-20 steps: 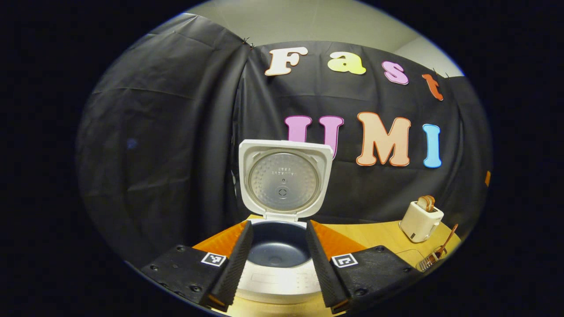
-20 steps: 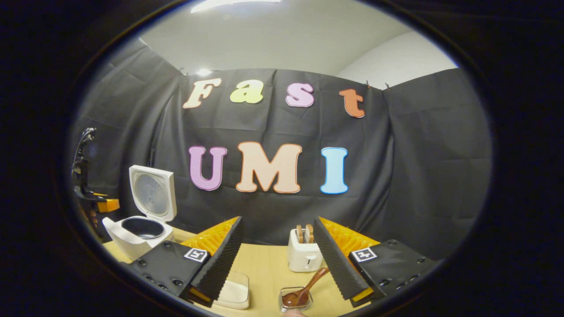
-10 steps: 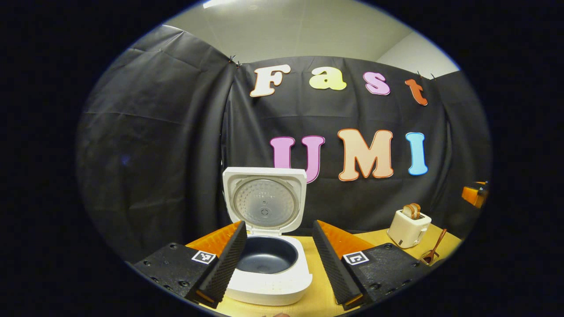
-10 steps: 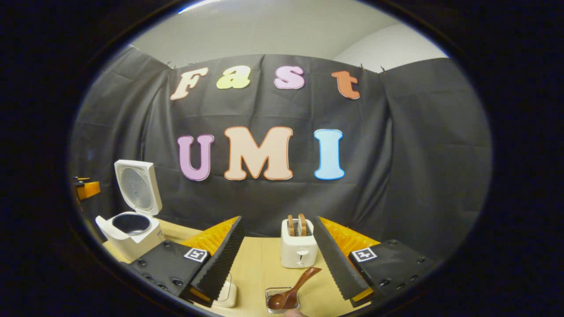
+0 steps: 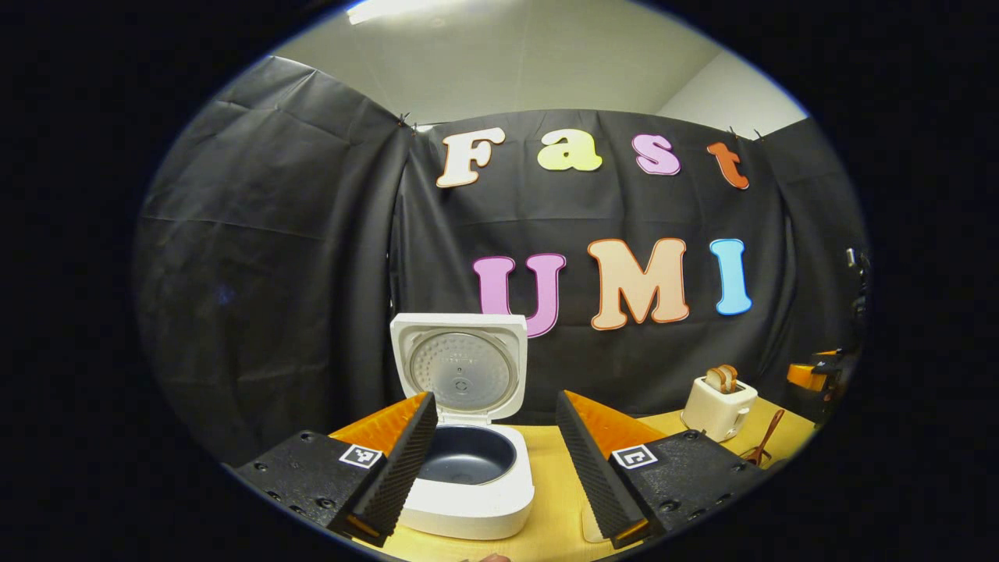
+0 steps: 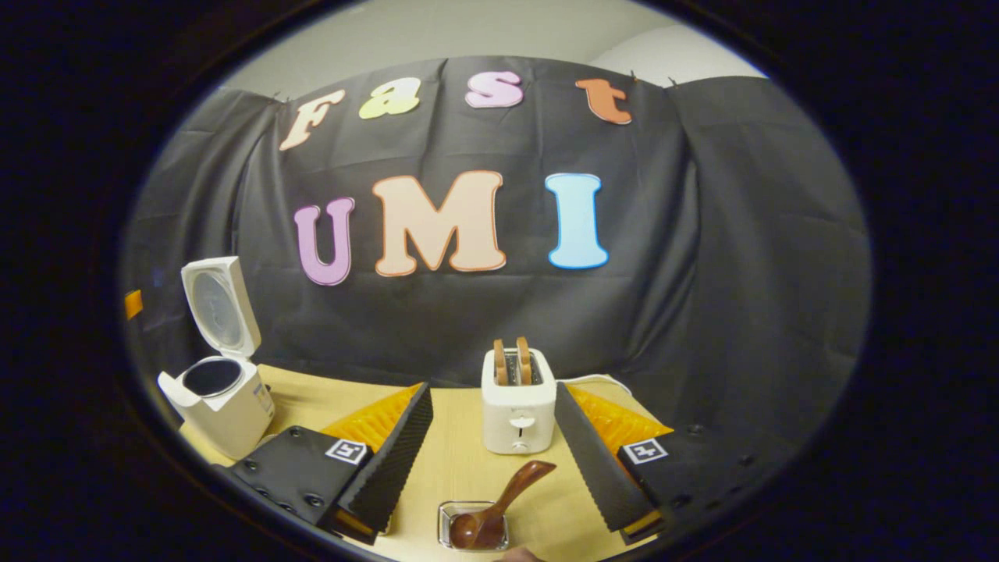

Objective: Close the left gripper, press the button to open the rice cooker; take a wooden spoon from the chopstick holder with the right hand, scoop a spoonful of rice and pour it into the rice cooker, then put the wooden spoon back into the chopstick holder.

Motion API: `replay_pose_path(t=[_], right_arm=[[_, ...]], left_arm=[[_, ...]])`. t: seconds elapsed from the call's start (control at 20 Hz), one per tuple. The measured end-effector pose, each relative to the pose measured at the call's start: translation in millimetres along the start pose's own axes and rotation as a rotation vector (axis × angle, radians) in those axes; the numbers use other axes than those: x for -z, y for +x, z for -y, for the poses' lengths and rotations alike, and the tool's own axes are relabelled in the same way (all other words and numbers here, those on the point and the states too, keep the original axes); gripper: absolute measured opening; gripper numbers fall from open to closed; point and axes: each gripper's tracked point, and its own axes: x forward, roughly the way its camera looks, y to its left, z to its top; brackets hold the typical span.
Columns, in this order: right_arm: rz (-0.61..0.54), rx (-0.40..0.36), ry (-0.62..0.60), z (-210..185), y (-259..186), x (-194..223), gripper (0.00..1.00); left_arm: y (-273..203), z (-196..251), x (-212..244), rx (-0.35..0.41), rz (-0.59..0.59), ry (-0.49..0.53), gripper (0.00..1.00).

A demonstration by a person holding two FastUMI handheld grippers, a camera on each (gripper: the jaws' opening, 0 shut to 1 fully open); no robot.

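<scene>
Right gripper view: wooden spoon (image 6: 499, 501) low between spread right tongs (image 6: 492, 453); left tongs (image 5: 493, 460) likewise agape.

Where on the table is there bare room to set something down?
Bare wood lies between the rice cooker and the toaster, behind the right gripper. It is tighter in front of the toaster, where the wooden spoon leans in its clear holder between the open fingers.
</scene>
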Motion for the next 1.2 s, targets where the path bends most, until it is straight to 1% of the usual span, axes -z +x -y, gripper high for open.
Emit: replay_pose_path(t=[0.4, 0.5, 0.55, 0.6, 0.65, 0.9, 1.1, 1.2], right_arm=[[-0.161, 0.029, 0.026, 22.1, 37.7, 66.5, 0.99], [-0.195, 0.027, 0.036, 23.8, 44.0, 80.0, 0.99], [-0.212, 0.027, 0.045, 24.5, 47.3, 86.0, 1.00], [-0.227, 0.023, 0.054, 24.9, 49.4, 92.8, 0.99], [-0.244, 0.023, 0.061, 25.5, 52.4, 99.6, 1.00], [-0.326, 0.025, 0.113, 27.0, 60.2, 135.0, 0.99], [-0.422, 0.003, 0.193, 21.2, 61.5, 164.8, 1.00], [-0.449, -0.008, 0.204, 18.9, 59.5, 172.6, 1.00]], left_arm=[[-13.1, 1.6, -7.9, -0.031, 0.005, 0.015, 0.91], [-15.5, 1.9, -9.1, -0.039, 0.009, 0.020, 0.92], [-16.7, 2.3, -9.9, -0.041, 0.008, 0.023, 0.90], [-17.7, 2.8, -9.6, -0.045, 0.006, 0.026, 0.92], [-19.7, 3.1, -9.0, -0.047, 0.004, 0.030, 0.90], [-22.9, 0.9, -10.8, -0.061, -0.001, 0.039, 0.90], [-26.0, -1.2, -11.0, -0.073, -0.001, 0.048, 0.90], [-27.5, -1.2, -10.1, -0.077, -0.003, 0.050, 0.90]])
